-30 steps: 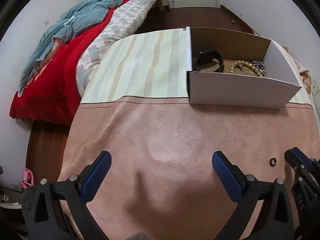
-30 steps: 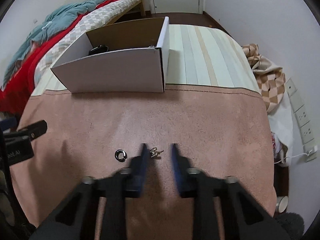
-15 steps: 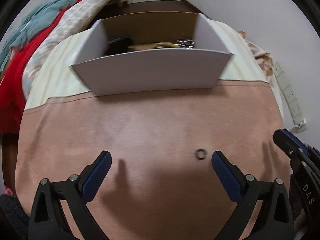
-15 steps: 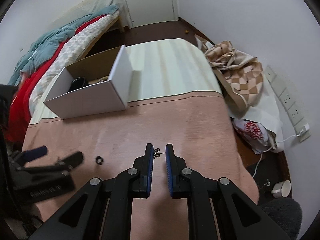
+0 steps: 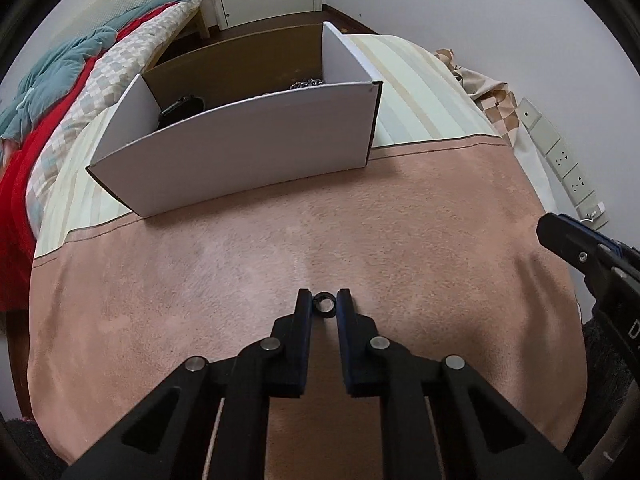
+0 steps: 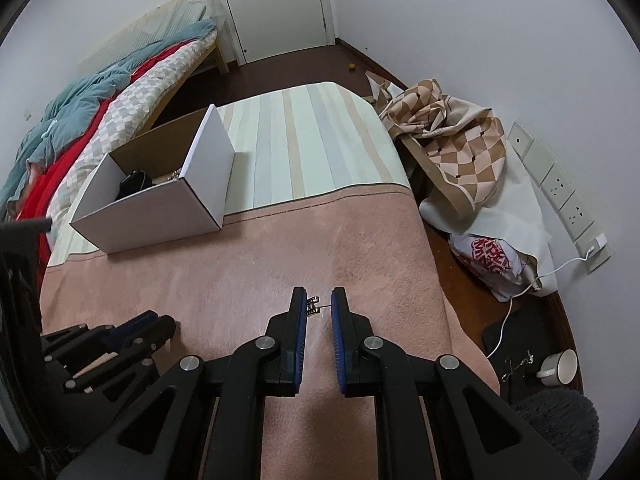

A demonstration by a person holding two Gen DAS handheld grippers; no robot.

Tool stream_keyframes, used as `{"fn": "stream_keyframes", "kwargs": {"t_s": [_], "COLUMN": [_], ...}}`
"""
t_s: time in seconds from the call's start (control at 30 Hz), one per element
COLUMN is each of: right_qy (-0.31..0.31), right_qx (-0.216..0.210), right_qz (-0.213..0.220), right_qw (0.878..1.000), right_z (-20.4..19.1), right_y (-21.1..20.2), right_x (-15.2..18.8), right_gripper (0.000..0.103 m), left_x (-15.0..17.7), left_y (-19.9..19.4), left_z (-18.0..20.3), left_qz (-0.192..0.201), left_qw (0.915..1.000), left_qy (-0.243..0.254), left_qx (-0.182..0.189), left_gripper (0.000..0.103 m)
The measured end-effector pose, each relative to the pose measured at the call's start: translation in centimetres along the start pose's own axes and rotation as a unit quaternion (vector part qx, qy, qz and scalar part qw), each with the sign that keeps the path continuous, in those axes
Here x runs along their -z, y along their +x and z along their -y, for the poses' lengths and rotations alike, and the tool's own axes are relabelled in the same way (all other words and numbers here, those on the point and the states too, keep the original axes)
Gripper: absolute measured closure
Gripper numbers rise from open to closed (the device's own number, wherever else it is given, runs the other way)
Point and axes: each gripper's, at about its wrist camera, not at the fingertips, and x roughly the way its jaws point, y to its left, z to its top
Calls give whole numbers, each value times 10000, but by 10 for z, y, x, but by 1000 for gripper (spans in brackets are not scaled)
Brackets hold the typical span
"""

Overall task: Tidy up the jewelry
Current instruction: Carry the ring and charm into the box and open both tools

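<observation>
1. A white cardboard box (image 5: 240, 144), open at the top, sat on a cloth-covered surface where a striped cloth (image 5: 420, 92) met a pink cloth (image 5: 200, 280). A bed with red and teal bedding (image 6: 60, 128) lay beyond it on the left.
2. Jewelry was already inside the box: a black watch or band (image 5: 182, 106) lay at its left end, and a silvery chain (image 5: 306, 83) showed just above the front wall toward its right end. Anything else in the box was hidden by the wall.
3. The left gripper (image 5: 324, 305) was low over the pink cloth, its 2 fingers narrowed around a small dark ring (image 5: 324, 304). The ring touched or nearly touched both pads; whether it was firmly pinched or had left the cloth could not be told.
4. The right gripper (image 6: 319, 305) was also narrowed, with a small silvery earring (image 6: 313, 305) between its fingers. The piece sat against the left pad and a thin post reached toward the right pad, so it appeared to be held.
5. Judged from this, the task was well along: at least 2 pieces were stored, and no other loose jewelry showed on the cloth.
6. What probably remained was carrying these 2 pieces to the box and releasing them inside. Both were tiny and could slip from the pads on the way.
</observation>
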Motion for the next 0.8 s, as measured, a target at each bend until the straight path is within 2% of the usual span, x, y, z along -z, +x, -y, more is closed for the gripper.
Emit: {"fn": "stream_keyframes", "kwargs": {"t_s": [0.3,0.53,0.67,0.8], "right_qy": [34,-25,-125,-297], "right_qx": [-222,-865,-1304,-1465], "right_qz": [134,296,135,-143], "right_qw": [9997,9958,9913,9887], "right_z": [-7,-39,-67,-95], "right_y": [-17,-34,-17,18], "right_x": [-9,-49,-87,-121], "right_gripper": [90,90,90,90], "left_x": [-11,-59,-95,-126], "left_y": [-34,-76,-72,-46], "left_z": [-16,-63,-101,-129], "left_qz": [296,639,626,430], "left_qw": [9994,9959,9944,9951], "left_qy": [-122,-533,-771,-868], "left_qx": [153,350,359,180], "left_gripper": [93,93,93,93]}}
